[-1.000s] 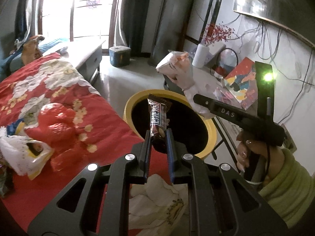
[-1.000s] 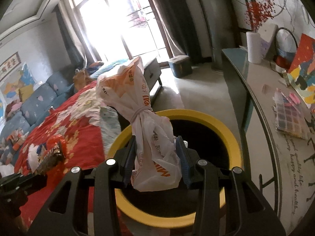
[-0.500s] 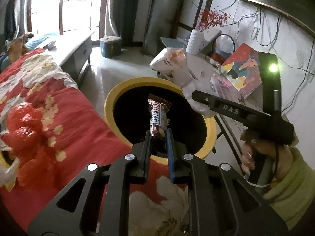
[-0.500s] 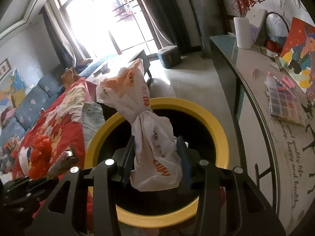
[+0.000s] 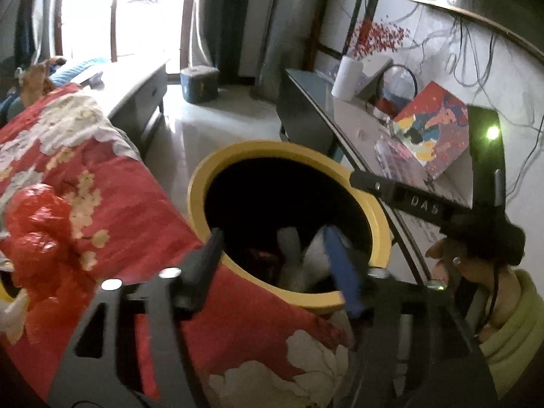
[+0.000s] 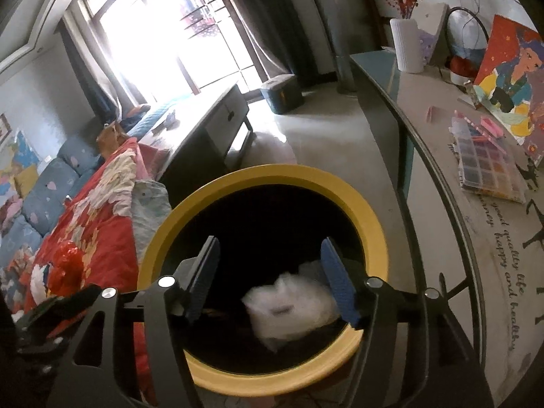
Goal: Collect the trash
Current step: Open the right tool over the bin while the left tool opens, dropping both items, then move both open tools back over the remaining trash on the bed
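Observation:
A round bin with a yellow rim point(image 5: 217, 163) point(image 6: 370, 217) and a dark inside stands beside the red table. My left gripper point(image 5: 272, 238) is open and empty over the bin's near edge. My right gripper point(image 6: 270, 250) is open and empty over the bin's mouth. A white plastic bag point(image 6: 289, 309), blurred, lies inside the bin below the right fingers; white trash also shows in the left wrist view point(image 5: 306, 255). The right gripper's body point(image 5: 425, 204) reaches over the bin's right rim in the left wrist view.
A red flowered tablecloth point(image 5: 112, 204) covers the table at left, with a crumpled red plastic bag point(image 5: 40, 234) on it. A glass side table point(image 6: 476, 204) with a paint palette point(image 6: 489, 166), a picture and a white vase stands at right. A low cabinet point(image 6: 210, 119) stands behind the bin.
Both grippers have opened. The chocolate bar wrapper has left the left gripper and the white bag has left the right gripper; the bag now lies in the bin.

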